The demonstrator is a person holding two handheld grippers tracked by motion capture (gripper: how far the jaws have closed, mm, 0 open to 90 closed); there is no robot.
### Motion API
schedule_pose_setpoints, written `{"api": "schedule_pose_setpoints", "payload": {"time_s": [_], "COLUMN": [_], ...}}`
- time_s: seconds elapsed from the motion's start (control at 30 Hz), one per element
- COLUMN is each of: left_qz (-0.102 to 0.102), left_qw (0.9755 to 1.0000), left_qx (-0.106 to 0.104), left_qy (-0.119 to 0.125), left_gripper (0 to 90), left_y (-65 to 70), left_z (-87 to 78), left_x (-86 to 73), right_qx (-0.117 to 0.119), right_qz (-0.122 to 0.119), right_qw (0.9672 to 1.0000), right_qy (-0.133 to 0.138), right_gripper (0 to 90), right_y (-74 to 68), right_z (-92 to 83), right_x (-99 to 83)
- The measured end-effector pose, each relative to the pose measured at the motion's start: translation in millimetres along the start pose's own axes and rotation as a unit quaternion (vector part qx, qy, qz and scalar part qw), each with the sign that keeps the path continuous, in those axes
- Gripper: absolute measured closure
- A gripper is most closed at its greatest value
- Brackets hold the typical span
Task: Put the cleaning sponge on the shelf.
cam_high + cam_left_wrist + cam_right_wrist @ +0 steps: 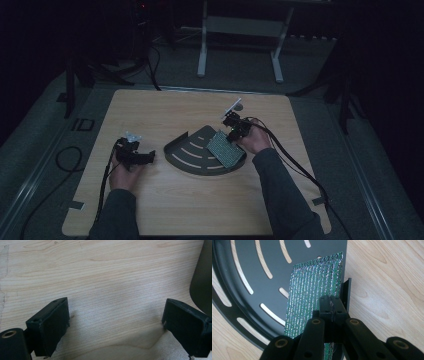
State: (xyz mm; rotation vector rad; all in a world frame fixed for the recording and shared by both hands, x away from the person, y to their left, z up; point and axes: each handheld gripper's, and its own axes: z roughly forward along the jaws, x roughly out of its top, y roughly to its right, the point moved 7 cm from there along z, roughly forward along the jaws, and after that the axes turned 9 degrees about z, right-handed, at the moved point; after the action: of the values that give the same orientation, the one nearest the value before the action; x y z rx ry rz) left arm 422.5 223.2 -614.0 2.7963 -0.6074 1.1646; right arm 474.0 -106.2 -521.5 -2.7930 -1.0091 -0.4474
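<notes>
A dark fan-shaped tray [187,152] with curved slots lies mid-table. On its right part rests a green glittery ribbed pad [226,148], tilted against the tray's straight side wall. My right gripper [235,131] is at the pad's far right edge. In the right gripper view its jaws are pressed together on the edge of the pad [314,287], over the tray [244,265]; the gripper [331,305] is shut. My left gripper [150,157] sits low over bare wood just left of the tray, open with nothing between its fingers [116,312]. The tray's rim [202,277] shows at the right of that view.
The wooden tabletop [150,115] is bordered by grey floor. A white frame stand [240,30] is on the floor beyond the table. Cables [295,160] trail from both grippers toward the near edge.
</notes>
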Motion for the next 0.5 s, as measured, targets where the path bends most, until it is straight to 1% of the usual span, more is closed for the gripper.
{"api": "schedule_pose_setpoints", "payload": {"time_s": [0.17,0.37,0.4,0.5], "left_qz": [0.0,0.0,0.0,0.0], "left_qw": [1.0,1.0,1.0,1.0], "left_qx": [0.0,0.0,0.0,0.0], "left_qy": [0.0,0.0,0.0,0.0], "left_gripper": [8.0,8.0,8.0,8.0], "left_y": [0.0,0.0,0.0,0.0], "left_z": [0.0,0.0,0.0,0.0], "left_x": [0.0,0.0,0.0,0.1], "right_qx": [-0.004,-0.015,-0.015,-0.014], "right_qz": [0.002,0.004,0.009,0.008], "right_qw": [1.0,0.9998,0.9998,0.9998], "right_qy": [-0.003,-0.01,-0.011,-0.01], "right_gripper": [89.4,89.4,89.4,89.2], "right_y": [0.9,8.3,9.1,11.5], "right_z": [2.5,8.9,9.3,10.6], "right_x": [-0.4,-3.4,-3.9,-5.0]}}
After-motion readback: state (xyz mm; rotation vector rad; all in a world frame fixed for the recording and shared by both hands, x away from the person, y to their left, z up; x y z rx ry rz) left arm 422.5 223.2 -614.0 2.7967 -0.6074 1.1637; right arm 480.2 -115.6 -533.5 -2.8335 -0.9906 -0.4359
